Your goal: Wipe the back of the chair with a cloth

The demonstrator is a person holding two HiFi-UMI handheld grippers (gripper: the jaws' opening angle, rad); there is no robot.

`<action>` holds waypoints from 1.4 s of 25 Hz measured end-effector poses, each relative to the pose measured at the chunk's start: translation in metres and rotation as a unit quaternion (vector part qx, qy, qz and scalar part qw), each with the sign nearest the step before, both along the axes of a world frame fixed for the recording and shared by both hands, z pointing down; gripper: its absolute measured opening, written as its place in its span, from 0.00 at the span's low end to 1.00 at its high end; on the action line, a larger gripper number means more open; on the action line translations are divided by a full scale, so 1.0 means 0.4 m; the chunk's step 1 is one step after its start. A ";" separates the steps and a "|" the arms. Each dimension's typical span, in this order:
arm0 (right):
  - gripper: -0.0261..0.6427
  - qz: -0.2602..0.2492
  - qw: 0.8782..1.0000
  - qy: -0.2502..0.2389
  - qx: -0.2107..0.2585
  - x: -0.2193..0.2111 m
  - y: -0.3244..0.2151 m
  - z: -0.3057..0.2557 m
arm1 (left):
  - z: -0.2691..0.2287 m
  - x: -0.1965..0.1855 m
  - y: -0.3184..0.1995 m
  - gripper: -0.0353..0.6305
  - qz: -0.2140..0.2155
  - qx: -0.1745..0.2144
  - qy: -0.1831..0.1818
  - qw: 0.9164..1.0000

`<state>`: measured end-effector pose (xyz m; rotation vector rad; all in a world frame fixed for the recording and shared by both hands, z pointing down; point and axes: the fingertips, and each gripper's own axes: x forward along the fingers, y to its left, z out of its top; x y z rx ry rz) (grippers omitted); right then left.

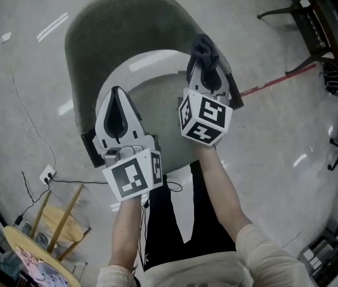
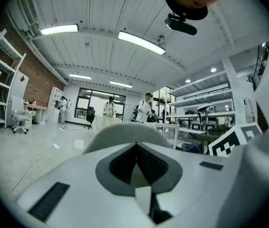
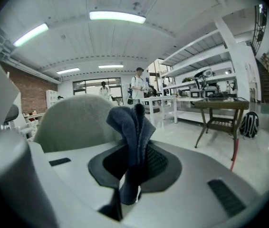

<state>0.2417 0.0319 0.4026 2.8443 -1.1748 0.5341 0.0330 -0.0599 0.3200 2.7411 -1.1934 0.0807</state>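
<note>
Right tongs (image 1: 205, 70): jaws clamped on a dark blue folded fabric cloth (image 3: 130, 122). A bunched end of the cloth stands up past the tips.

Left tongs (image 1: 117, 100): jaws pressed together, nothing between them.

Task object: grey-green upholstered curved chair back (image 1: 127, 17). It lies straight ahead of both tongs, past the seat. Its top edge runs left to right as a wide arc, so the long axis lies crosswise to the line of both tongs.

Key relation: the right tongs reach further forward than the left. In the head view the cloth sits just beside the right-hand part of the arc. In the right gripper view the chair back fills the area behind and to the left of the cloth. I cannot tell whether they touch; they look slightly apart.

Judgement: wiping not yet started. The next move calls for the right tongs to go forward a little, then leftward along the arc.
</note>
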 end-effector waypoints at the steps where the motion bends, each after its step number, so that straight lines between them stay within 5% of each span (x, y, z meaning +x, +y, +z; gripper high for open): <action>1: 0.12 -0.019 1.000 0.006 0.005 -0.017 -0.022 -0.044 | -0.036 -0.008 -0.007 0.08 -0.007 0.002 0.004 1.000; 8: 0.12 -0.191 0.979 0.061 0.047 -0.191 -0.165 -0.432 | -0.365 -0.082 -0.049 0.08 -0.053 0.041 0.030 0.997; 18: 0.12 -0.326 0.938 0.091 0.077 -0.443 0.058 -0.880 | -0.739 -0.211 0.184 0.08 -0.056 0.072 0.031 0.995; 23: 0.12 -0.354 0.926 0.095 0.088 -0.483 0.172 -0.925 | -0.756 -0.234 0.291 0.08 -0.051 0.078 0.020 0.995; 35: 0.12 -0.354 0.927 0.082 0.095 -0.412 0.248 -0.912 | -0.811 -0.171 0.376 0.08 -0.056 0.108 0.026 0.992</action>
